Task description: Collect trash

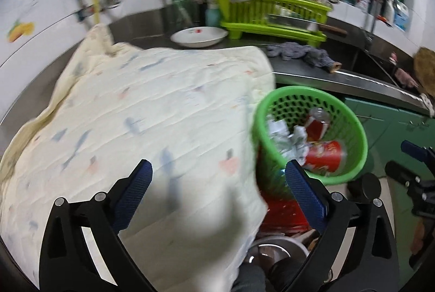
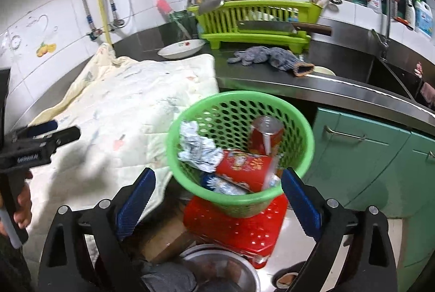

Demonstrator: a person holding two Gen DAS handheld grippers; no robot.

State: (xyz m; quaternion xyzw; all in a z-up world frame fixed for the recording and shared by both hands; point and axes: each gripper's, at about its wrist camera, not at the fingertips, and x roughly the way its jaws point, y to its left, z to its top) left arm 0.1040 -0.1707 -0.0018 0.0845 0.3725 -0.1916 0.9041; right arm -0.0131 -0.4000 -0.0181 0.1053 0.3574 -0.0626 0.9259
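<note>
A green perforated basket stands on a red plastic stool in front of the counter. It holds a red can, a red printed tube and crumpled foil. My right gripper is open, its fingers on either side of the basket's near rim with nothing between the pads. My left gripper is open and empty above a cream quilt, left of the basket. The right wrist view shows the left gripper at the far left, held by a hand.
On the steel counter behind are a white plate, a green dish rack with a cleaver, and grey gloves. A sink lies at the right, green cabinets below. A metal bowl sits on the floor.
</note>
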